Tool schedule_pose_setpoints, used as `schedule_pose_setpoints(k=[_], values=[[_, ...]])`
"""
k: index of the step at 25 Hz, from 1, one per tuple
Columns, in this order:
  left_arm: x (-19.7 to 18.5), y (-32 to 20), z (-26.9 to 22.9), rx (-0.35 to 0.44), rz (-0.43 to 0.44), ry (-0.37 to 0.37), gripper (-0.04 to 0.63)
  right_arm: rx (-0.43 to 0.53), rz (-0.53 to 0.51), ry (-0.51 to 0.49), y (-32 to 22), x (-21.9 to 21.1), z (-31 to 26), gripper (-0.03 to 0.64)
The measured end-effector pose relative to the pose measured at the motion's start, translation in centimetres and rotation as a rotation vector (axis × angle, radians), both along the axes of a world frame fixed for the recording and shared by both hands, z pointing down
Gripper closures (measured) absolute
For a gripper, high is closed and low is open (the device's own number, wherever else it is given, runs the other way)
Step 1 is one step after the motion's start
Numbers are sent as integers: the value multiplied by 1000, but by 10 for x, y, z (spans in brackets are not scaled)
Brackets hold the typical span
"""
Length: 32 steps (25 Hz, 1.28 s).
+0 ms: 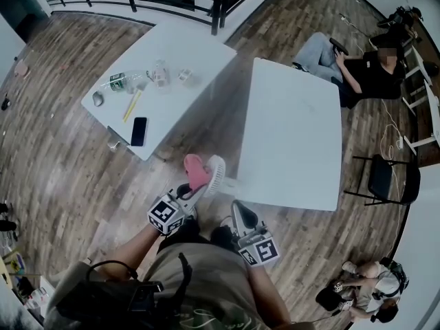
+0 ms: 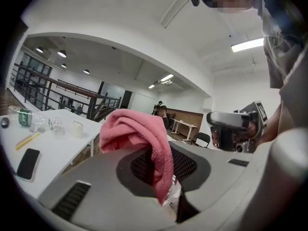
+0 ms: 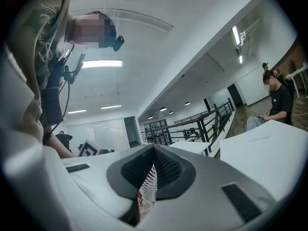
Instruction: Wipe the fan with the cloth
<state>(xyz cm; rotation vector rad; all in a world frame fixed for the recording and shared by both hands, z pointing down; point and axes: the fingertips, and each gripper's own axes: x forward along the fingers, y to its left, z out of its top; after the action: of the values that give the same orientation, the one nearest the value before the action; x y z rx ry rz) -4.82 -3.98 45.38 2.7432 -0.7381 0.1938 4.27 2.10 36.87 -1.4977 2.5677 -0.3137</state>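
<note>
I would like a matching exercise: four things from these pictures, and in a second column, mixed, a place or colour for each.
1 cloth
2 fan
3 phone
4 bottle

a black, flat on the table
b between the right gripper's jaws
c green label, on its side
d pink, in the left gripper's jaws

Pairs: 1-d, 2-b, 3-a, 4-c

White rectangular table (image 1: 196, 50), second white table (image 1: 295, 143), brown plank floor (image 1: 62, 163).
On the first: green-labelled clear bottle (image 1: 120, 82), yellow pencil (image 1: 132, 106), black phone (image 1: 139, 131).
</note>
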Motion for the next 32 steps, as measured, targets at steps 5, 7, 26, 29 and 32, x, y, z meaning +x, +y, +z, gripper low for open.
schedule_pose_setpoints(k=[5, 7, 26, 29, 32], values=[[-5, 10, 5, 11, 4, -6, 522, 3, -9, -2, 1, -1, 0, 615], [-6, 13, 6, 8, 16, -17, 522, 3, -14, -5, 0, -1, -1, 615], [-21, 27, 48, -37, 75, -67, 522, -21, -12, -6, 5, 4, 4, 615], [-21, 27, 61, -55, 87, -72, 521, -24, 6, -1, 6, 12, 4, 615], [-24, 23, 58, -73, 106, -41, 520, -20, 16, -5, 5, 13, 4, 615]])
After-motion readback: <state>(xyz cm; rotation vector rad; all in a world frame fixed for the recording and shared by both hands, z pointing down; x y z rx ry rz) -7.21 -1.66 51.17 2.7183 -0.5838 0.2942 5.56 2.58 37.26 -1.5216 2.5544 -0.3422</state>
